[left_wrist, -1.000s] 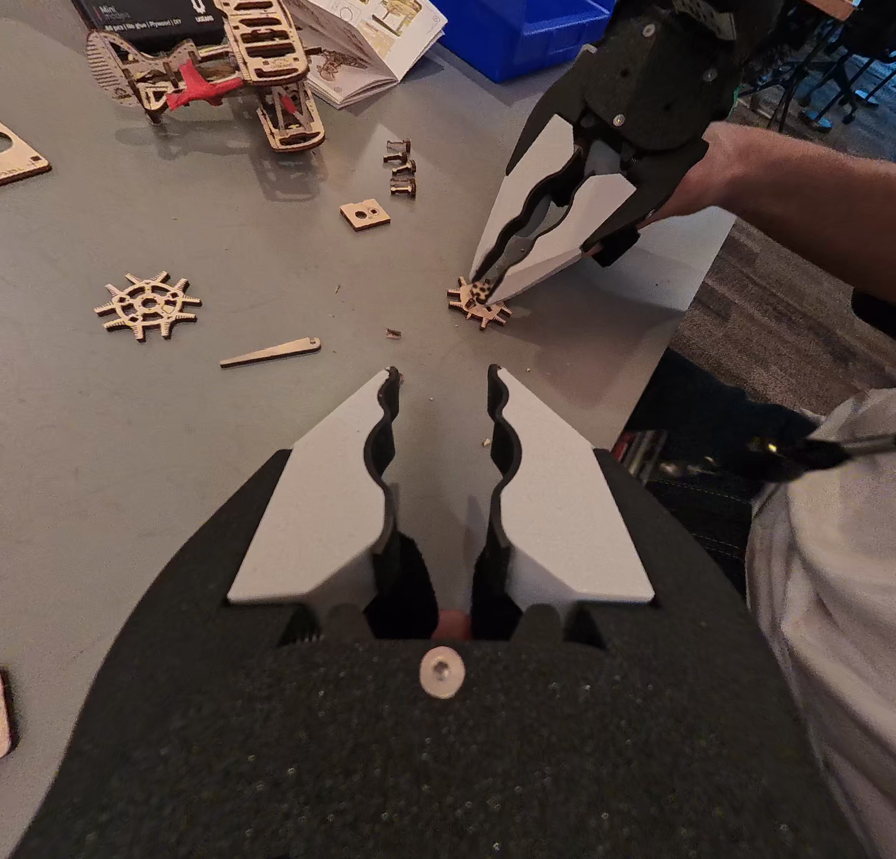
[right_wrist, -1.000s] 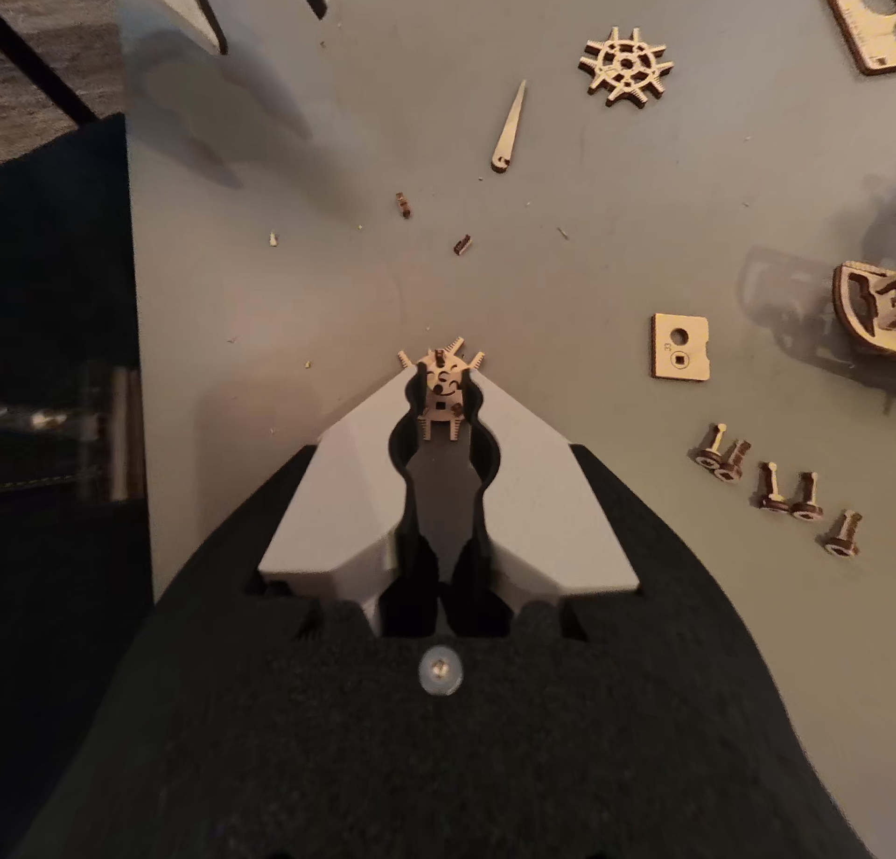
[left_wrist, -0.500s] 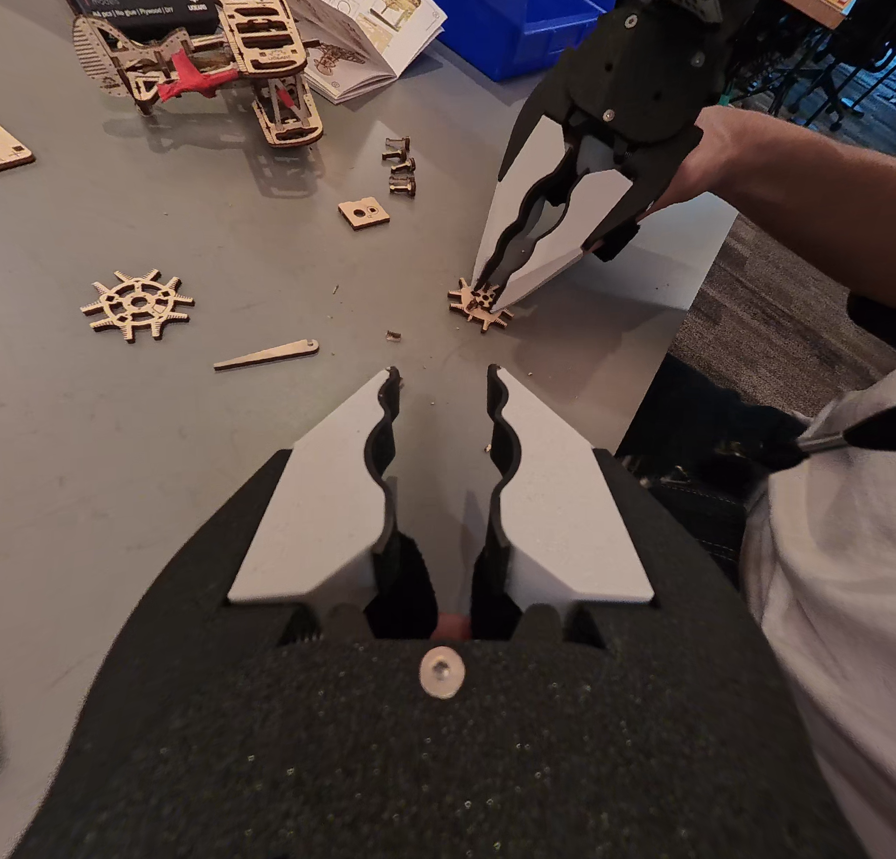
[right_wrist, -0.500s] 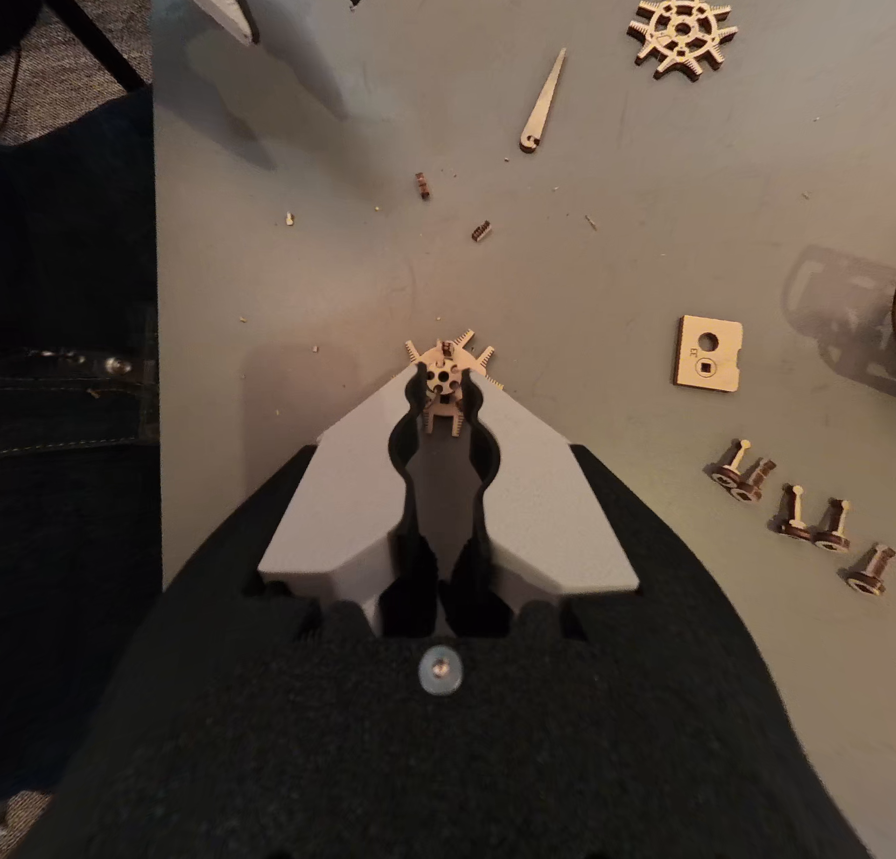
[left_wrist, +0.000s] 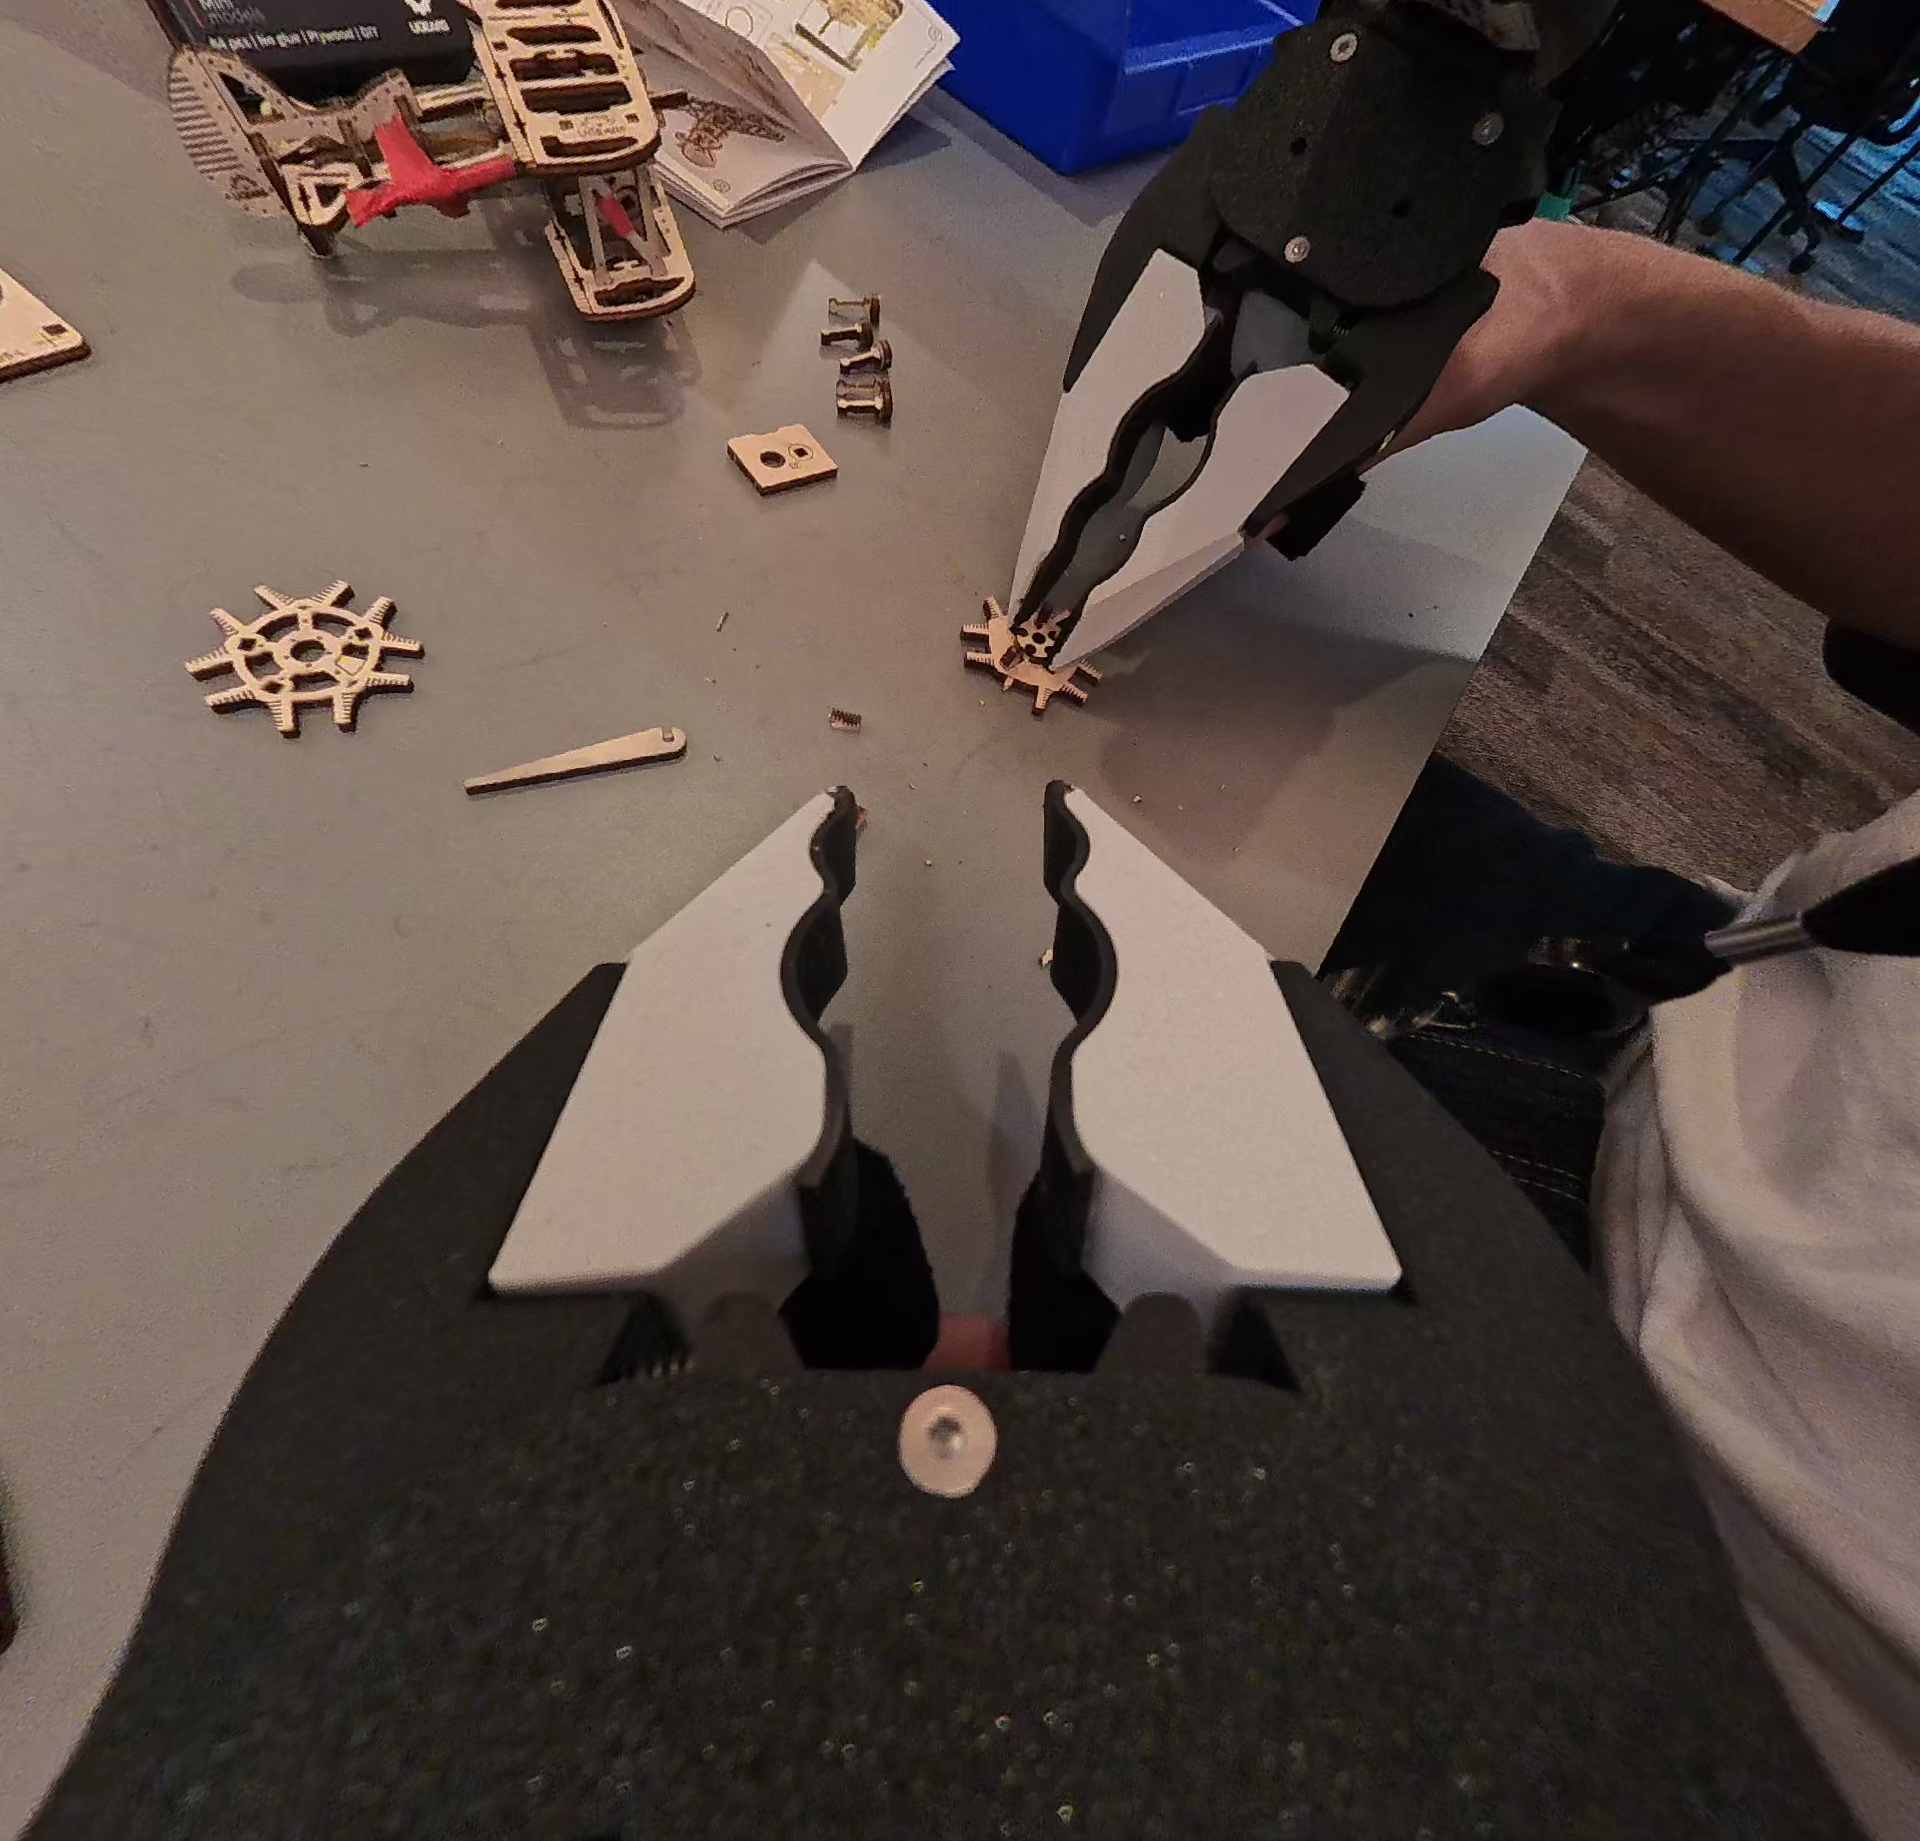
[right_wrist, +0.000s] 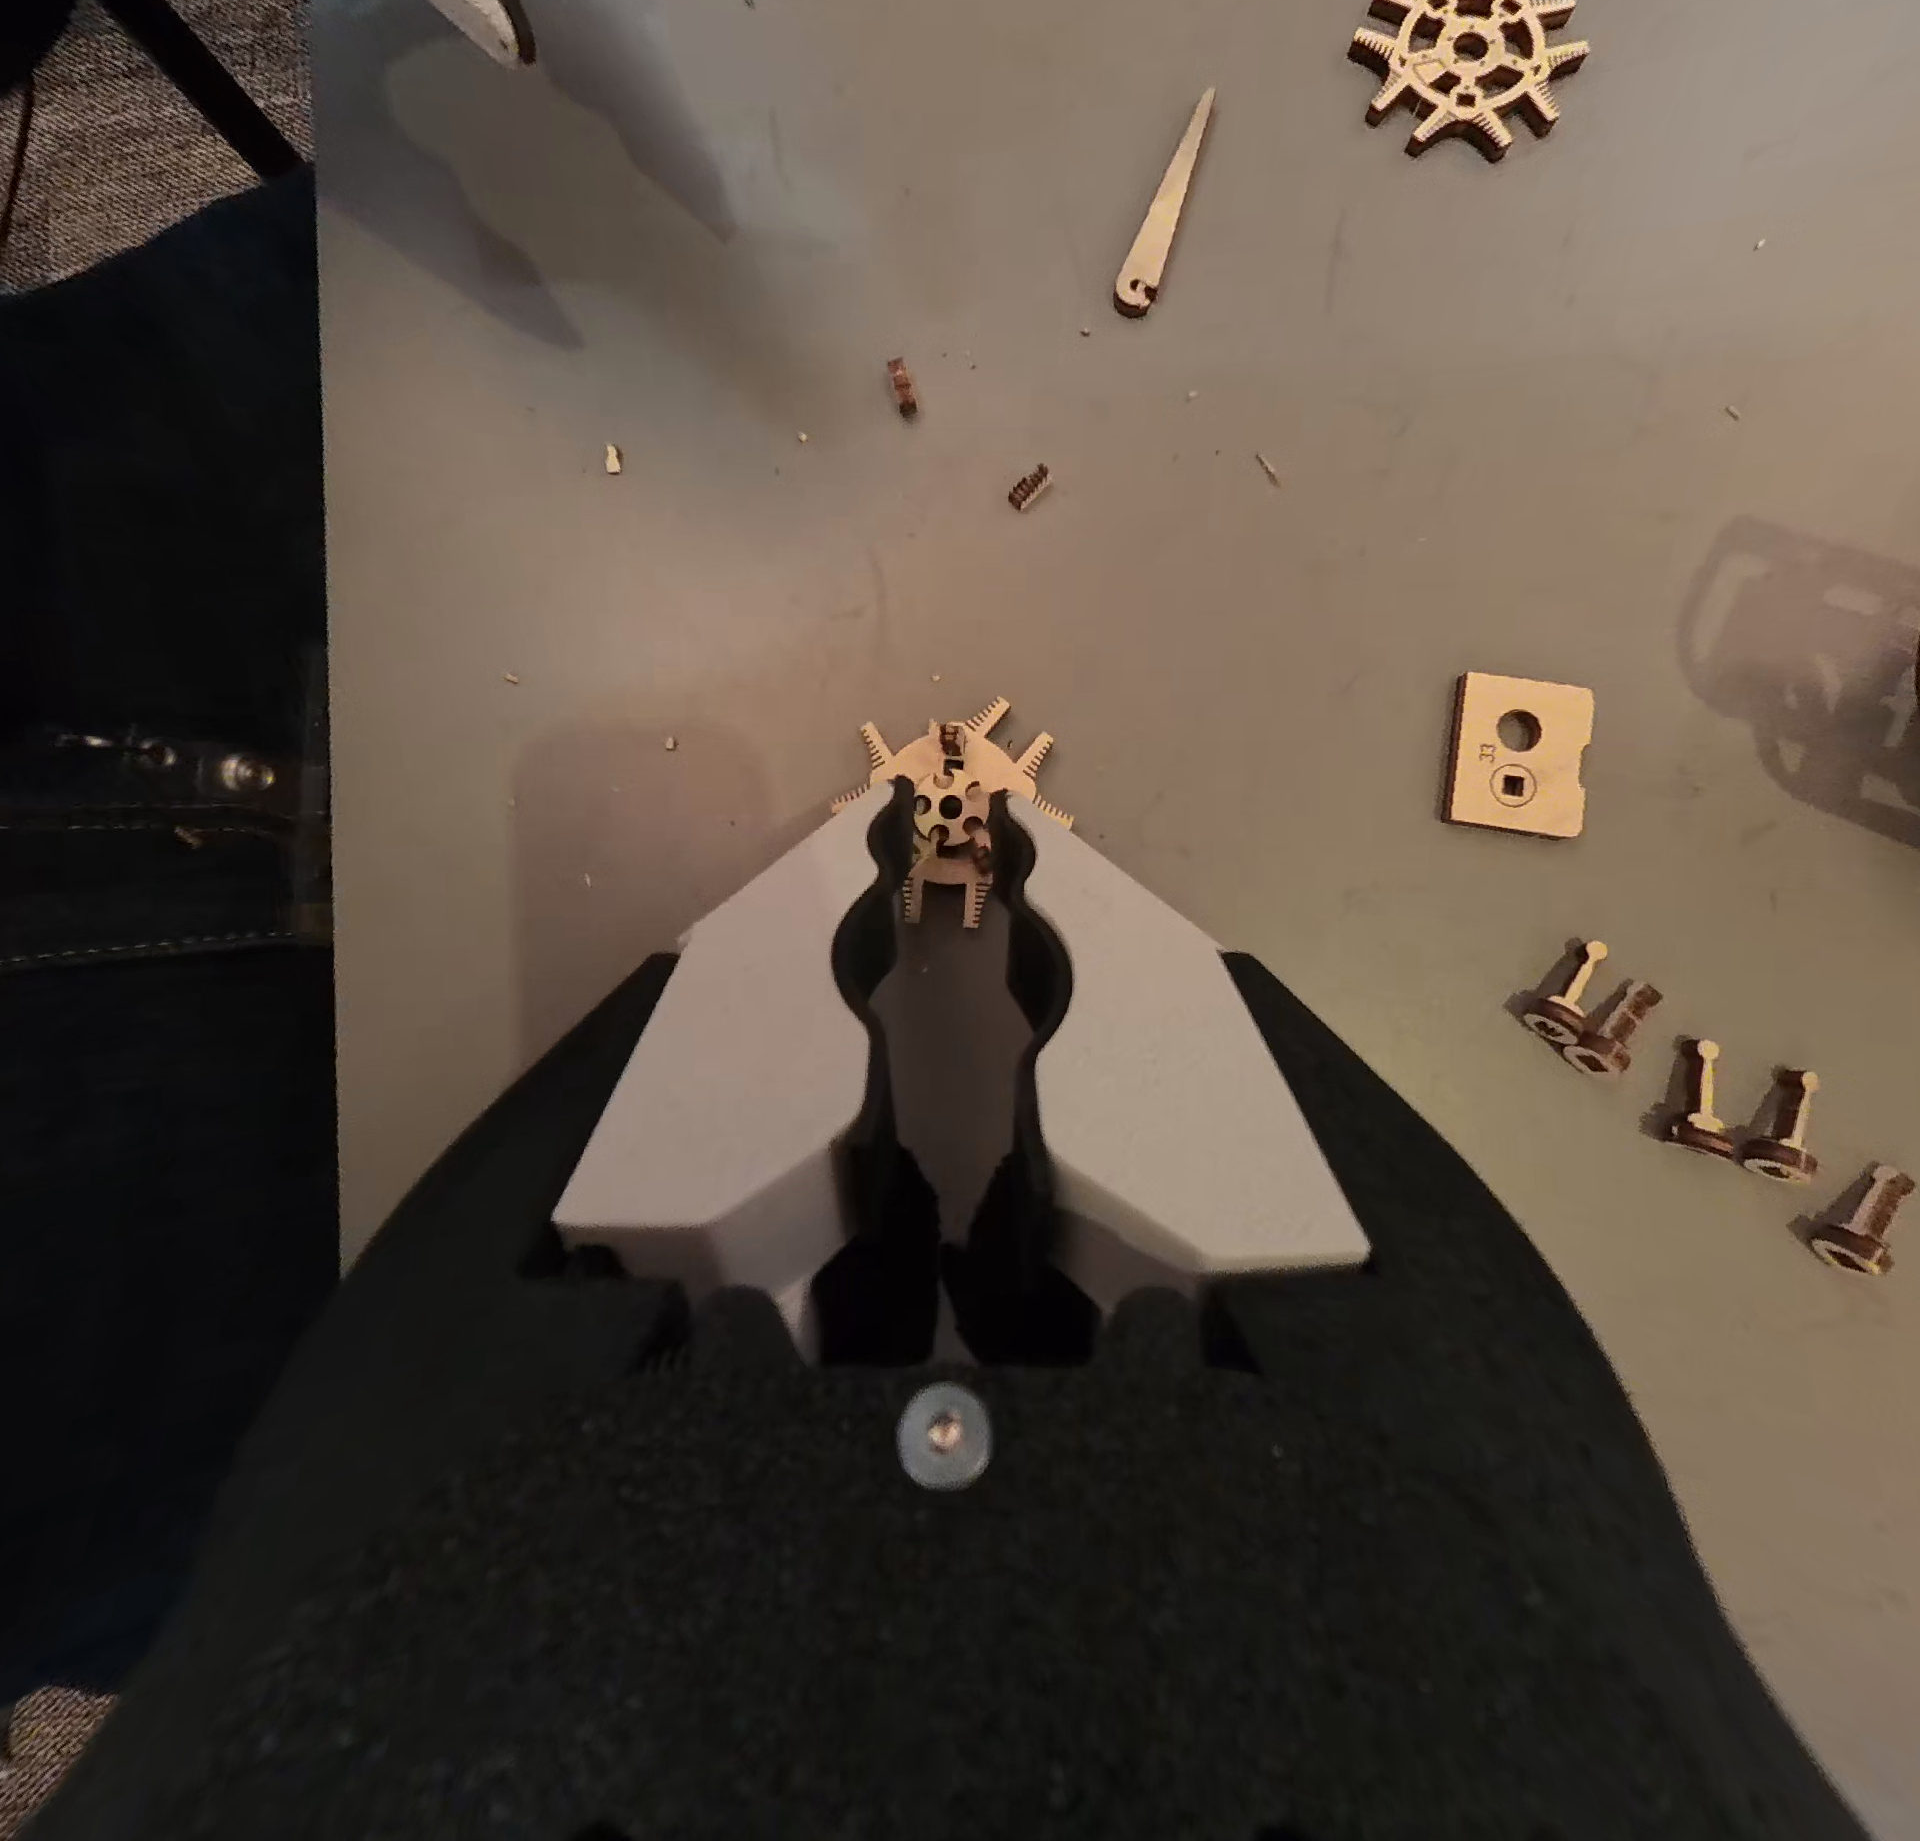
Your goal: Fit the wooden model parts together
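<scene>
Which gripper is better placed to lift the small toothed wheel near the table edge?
Right: the right gripper already straddles the small toothed wheel; the left gripper hangs open, apart.

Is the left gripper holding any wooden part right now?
No, the left gripper is open and empty above the table.

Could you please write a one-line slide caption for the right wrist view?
Right gripper tips bracket a small toothed wooden wheel lying on the grey table.
</scene>
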Demonstrator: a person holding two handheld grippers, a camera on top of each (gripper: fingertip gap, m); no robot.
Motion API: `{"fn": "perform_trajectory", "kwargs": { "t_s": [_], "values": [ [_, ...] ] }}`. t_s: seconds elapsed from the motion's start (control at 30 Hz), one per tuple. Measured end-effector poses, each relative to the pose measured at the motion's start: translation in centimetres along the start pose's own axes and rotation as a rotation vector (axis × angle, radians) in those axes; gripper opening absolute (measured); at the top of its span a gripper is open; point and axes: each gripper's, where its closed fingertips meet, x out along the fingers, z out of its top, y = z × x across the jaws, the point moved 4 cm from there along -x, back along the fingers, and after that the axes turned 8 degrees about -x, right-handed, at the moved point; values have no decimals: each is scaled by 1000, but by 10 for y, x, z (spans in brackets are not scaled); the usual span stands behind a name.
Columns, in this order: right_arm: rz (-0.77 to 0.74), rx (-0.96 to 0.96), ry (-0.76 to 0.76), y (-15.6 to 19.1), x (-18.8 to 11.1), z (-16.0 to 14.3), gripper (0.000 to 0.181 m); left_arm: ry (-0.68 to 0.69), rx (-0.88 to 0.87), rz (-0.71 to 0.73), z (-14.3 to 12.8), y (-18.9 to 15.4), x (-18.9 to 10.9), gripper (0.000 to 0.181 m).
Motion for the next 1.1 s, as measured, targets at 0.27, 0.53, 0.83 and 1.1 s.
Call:
{"fn": "perform_trajectory", "kwargs": {
  "t_s": [0.27,0.53,0.83,1.1],
  "values": [
    [6,4,-16,0,1,1,13,5,4,-1,-1,-1,-1,34],
    [21,24,-27,0,-5,0,25,16,10,6,-3,0,0,34],
    [-29,88,-203,-10,-34,5,24,14,6,28,-7,6,3,34],
    [-685,317,-349,-162,-108,-46,40,-173,19,236,13,36,-5,34]
  ]
}}
